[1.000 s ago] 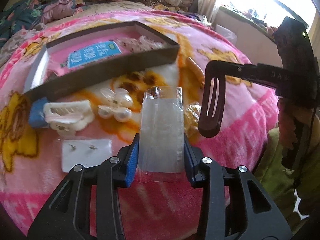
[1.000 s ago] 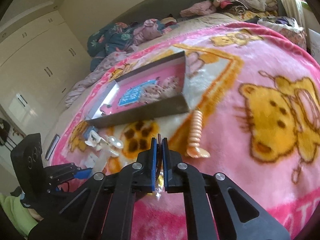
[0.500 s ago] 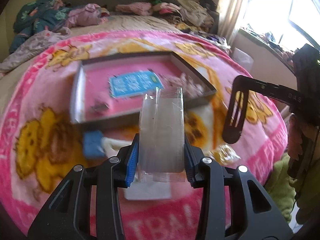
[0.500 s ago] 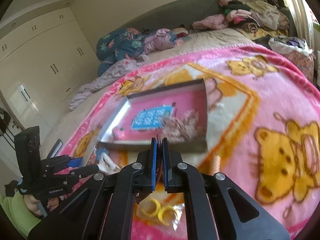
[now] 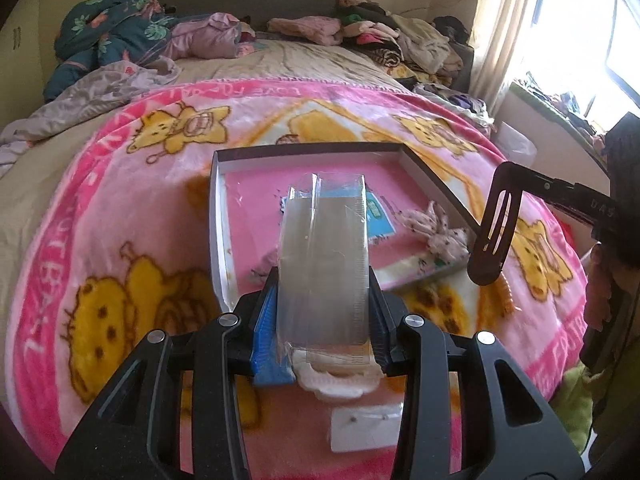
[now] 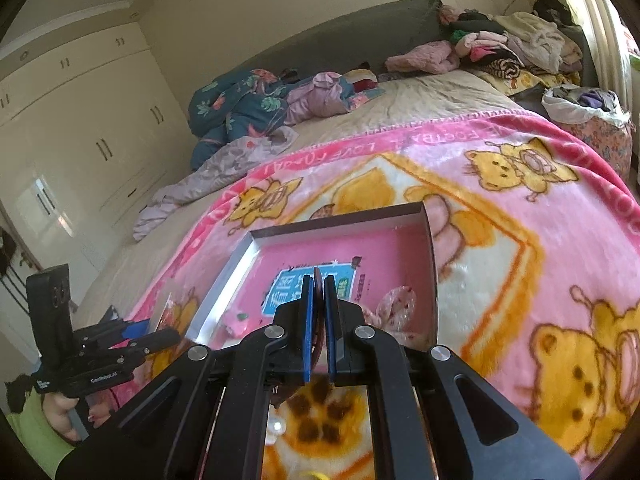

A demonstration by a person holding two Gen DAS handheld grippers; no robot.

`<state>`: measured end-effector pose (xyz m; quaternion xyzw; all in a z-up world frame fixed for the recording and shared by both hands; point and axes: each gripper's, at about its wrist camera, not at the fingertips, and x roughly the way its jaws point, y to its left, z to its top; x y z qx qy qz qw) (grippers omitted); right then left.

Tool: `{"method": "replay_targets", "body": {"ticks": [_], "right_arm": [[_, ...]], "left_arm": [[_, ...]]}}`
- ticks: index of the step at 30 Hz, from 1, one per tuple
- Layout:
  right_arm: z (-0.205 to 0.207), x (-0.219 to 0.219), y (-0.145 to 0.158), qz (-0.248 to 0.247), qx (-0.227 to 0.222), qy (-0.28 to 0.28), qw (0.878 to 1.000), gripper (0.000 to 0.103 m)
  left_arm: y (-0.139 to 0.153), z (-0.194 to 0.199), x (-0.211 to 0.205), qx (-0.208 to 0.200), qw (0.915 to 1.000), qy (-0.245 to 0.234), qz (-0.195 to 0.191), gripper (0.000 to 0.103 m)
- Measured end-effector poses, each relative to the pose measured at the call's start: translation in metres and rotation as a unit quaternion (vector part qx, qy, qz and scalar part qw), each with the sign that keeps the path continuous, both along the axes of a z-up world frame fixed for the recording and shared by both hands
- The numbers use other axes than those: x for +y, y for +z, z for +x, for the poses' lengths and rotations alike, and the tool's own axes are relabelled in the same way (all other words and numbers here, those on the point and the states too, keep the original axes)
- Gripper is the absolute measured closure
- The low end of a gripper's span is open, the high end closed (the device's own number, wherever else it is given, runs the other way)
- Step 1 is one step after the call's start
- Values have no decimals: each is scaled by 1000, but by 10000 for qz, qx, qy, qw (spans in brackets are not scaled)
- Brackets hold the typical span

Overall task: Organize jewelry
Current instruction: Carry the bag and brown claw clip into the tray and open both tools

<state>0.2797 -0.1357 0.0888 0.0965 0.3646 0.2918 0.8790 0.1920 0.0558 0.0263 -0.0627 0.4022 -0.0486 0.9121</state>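
Observation:
My left gripper (image 5: 323, 280) is shut on a clear plastic pouch (image 5: 324, 240), which stands upright between its blue pads. In the left wrist view the pouch hangs over the near part of a shallow tray (image 5: 218, 216) with a pink floor. My right gripper (image 6: 319, 280) is shut on a thin dark brown hair clip (image 6: 318, 320). From the left wrist view the hair clip (image 5: 494, 232) hangs down beside the tray's right wall. In the tray (image 6: 430, 264) lie a blue card (image 6: 288, 292) and a pink dotted scrunchie (image 6: 394, 300).
A white claw clip (image 5: 340, 376) and a white earring card (image 5: 366, 428) lie on the pink bear blanket (image 5: 120, 208) below my left gripper. An orange spiral tie (image 5: 506, 296) lies right of the tray. Piled clothes (image 5: 384, 36) line the headboard, and wardrobes (image 6: 80, 140) stand to the left.
Both grippers have risen and moved forward from over the loose items to the tray. The pouch and the hair clip stay gripped.

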Motion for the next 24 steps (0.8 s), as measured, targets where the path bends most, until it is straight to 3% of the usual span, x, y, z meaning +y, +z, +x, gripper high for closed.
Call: {"method": "replay_targets", "body": {"ticks": [24], "right_arm": [[60,-5,-48,-229,311,-441,9983,98]], "left_arm": [[-36,61,-34,308,9989,-361,6,72]]}}
